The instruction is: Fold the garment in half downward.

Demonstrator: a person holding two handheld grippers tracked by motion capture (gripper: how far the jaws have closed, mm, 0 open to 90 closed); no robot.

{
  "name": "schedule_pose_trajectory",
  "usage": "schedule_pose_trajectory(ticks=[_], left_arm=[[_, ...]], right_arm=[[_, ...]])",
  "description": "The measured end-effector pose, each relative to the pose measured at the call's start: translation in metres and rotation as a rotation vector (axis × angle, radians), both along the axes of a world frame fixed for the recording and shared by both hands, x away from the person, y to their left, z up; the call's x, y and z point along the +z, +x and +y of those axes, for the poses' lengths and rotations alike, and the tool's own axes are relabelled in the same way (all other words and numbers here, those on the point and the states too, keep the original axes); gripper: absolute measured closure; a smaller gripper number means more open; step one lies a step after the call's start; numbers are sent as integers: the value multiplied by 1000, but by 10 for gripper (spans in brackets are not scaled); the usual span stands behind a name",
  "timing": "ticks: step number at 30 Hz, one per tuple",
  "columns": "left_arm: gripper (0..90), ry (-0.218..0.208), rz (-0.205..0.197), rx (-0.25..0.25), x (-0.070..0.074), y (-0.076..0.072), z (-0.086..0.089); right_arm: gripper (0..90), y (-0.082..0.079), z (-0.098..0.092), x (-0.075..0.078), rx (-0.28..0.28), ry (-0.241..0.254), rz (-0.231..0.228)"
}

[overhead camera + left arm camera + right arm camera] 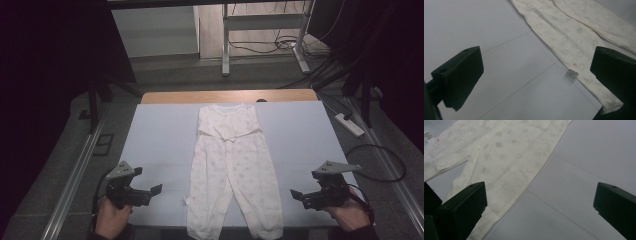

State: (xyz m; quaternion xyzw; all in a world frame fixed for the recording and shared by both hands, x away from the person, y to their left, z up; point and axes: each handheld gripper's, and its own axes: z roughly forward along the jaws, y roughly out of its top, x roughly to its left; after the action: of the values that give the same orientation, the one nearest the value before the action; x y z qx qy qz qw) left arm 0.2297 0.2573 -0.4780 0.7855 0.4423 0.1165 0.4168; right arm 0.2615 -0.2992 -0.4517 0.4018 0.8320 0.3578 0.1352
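A white baby sleepsuit [231, 165] with a faint printed pattern lies flat on the pale mat [160, 135], neck end far, both legs toward me, sleeves folded across the chest. A small label [572, 73] sticks out of its left leg seam. My left gripper [156, 190] hovers at the near left, open, jaws pointing at the left leg [564, 42], empty. My right gripper [296, 195] sits at the near right, open, aimed at the right leg [506, 162], with nothing between its jaws.
The mat covers a wooden table [230, 96] whose far edge shows. Metal rails [70, 185] run along both sides. A power strip [350, 125] and cables [380, 165] lie on the floor to the right. A desk frame [262, 35] stands beyond.
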Motion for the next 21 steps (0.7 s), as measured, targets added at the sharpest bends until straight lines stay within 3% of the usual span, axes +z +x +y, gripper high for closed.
schedule_pose_trajectory(ticks=[21], left_arm=[[0,2,15,-13,-1,11,-5]], right_arm=[[0,10,11,1,38,-3,-7]])
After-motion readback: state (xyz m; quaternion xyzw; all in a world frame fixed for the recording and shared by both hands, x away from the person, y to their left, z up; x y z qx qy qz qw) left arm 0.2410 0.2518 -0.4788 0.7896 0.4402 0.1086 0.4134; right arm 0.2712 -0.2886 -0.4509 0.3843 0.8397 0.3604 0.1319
